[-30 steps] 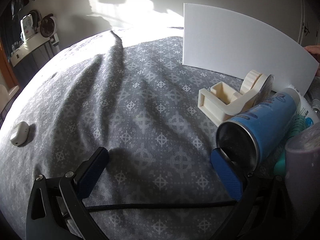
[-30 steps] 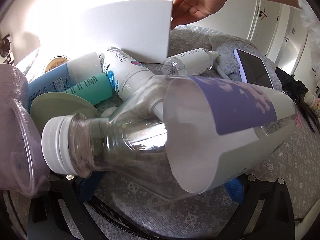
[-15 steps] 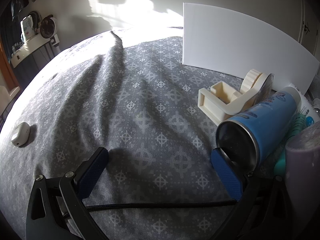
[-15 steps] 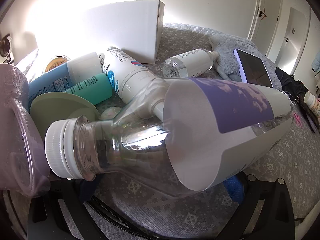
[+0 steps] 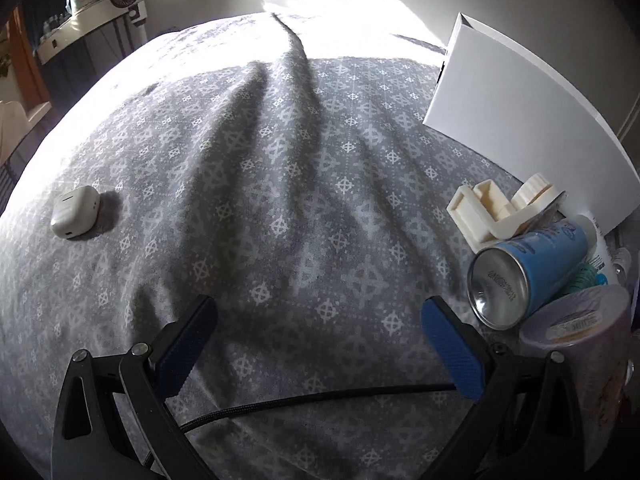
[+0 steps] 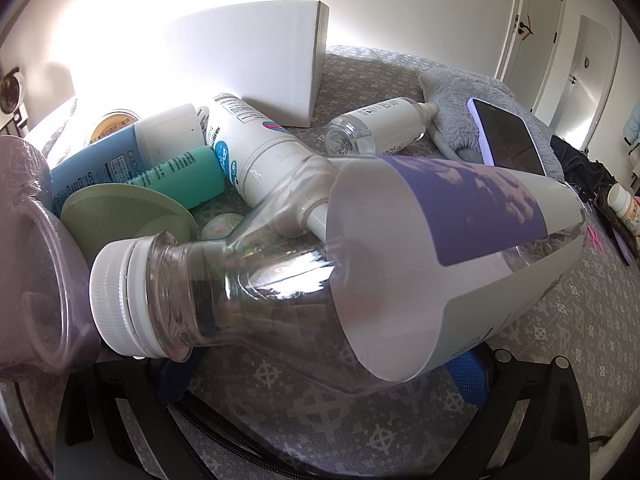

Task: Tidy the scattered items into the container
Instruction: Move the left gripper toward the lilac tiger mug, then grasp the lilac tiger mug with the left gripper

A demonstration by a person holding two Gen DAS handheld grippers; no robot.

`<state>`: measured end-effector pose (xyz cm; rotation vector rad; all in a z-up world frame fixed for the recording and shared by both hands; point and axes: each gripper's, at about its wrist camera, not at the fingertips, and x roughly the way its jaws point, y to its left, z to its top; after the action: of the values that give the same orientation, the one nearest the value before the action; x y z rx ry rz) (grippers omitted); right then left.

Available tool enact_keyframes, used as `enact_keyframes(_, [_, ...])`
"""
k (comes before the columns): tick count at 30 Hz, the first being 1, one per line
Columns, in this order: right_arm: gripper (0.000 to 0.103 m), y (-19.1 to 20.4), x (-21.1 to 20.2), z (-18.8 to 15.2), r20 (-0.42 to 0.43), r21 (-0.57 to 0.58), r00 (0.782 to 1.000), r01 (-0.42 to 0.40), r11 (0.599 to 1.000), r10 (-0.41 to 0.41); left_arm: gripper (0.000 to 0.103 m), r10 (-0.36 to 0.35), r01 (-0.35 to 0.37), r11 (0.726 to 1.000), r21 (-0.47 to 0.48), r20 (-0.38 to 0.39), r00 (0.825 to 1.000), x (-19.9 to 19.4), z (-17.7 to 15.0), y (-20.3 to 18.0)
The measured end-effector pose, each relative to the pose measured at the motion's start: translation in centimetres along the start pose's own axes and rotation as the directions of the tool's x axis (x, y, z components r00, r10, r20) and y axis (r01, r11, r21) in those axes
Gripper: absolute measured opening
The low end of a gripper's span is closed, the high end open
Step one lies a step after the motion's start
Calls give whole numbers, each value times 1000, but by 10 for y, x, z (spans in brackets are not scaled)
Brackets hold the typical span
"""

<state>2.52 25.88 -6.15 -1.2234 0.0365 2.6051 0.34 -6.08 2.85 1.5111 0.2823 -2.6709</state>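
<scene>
A white box (image 5: 516,120) stands on the grey patterned bed; it also shows in the right wrist view (image 6: 240,64). My left gripper (image 5: 316,344) is open and empty above the bedspread, left of a blue can (image 5: 524,276), a cream tape dispenser (image 5: 500,212) and a purple cup (image 5: 580,356). A clear bottle with a purple label (image 6: 360,260) lies across my right gripper (image 6: 320,376), between its fingers; whether they press it is hidden. Beyond it lie a blue tube (image 6: 112,160), a teal tube (image 6: 180,176), a white bottle (image 6: 260,152) and a small clear bottle (image 6: 380,124).
A white earbud case (image 5: 74,216) lies far left on the bed. A phone (image 6: 508,136) rests on a grey fluffy cloth (image 6: 456,120) at the right. A green lid (image 6: 120,220) and a purple cup (image 6: 32,264) sit at the left. A black cable (image 5: 320,400) crosses below my left gripper.
A hand that held the white box's top a second ago has gone. The left gripper has pulled back and to the left. The clear bottle has shifted a little to the right.
</scene>
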Motion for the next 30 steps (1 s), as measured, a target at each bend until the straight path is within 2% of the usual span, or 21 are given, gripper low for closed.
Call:
enact_keyframes(3, [103, 3, 2, -1, 0, 0, 1000, 1, 1000, -1, 102, -149, 149, 989, 0, 15, 989, -26, 5, -4])
enact_keyframes(6, [103, -6, 9, 2, -3, 3, 1000, -6, 1000, 6, 102, -273, 273, 960, 65, -6, 962, -46, 6, -25])
enact_keyframes(8, [103, 0, -3, 2, -2, 1, 1000, -11, 1000, 11, 102, -385, 390, 918, 69, -75, 920, -51, 7, -38])
enact_keyframes(10, [103, 2, -5, -2, 0, 2, 1000, -17, 1000, 17, 102, -484, 500, 864, 59, -174, 858, -51, 5, -55])
enact_keyframes(12, [103, 4, -9, -7, 0, 1, 1000, -16, 1000, 16, 102, -539, 574, 817, 58, -274, 796, -46, 1, -80])
enact_keyframes(13, [103, 4, -8, -7, 0, 2, 1000, -17, 1000, 17, 102, -538, 582, 811, 66, -307, 785, -45, -3, -89])
enact_keyframes(15, [103, 4, -8, -7, 0, 2, 1000, -17, 1000, 17, 102, -484, 543, 831, 121, -326, 812, -45, -12, -105])
enact_keyframes(17, [103, 4, -8, -7, 0, 2, 1000, -17, 1000, 17, 102, -453, 521, 842, 138, -343, 823, -43, -16, -114])
enact_keyframes(21, [103, 4, -8, -7, 0, 1, 1000, -16, 1000, 16, 102, -417, 478, 875, 74, -386, 823, -21, -24, -118])
enact_keyframes(26, [103, 4, -9, -8, 1, 1, 1000, -16, 1000, 16, 102, -414, 468, 883, 25, -427, 804, -2, -38, -124])
enact_keyframes(30, [103, 5, -9, -8, 1, -4, 1000, -9, 1000, 9, 97, -411, 454, 891, 9, -409, 815, -2, -40, -121])
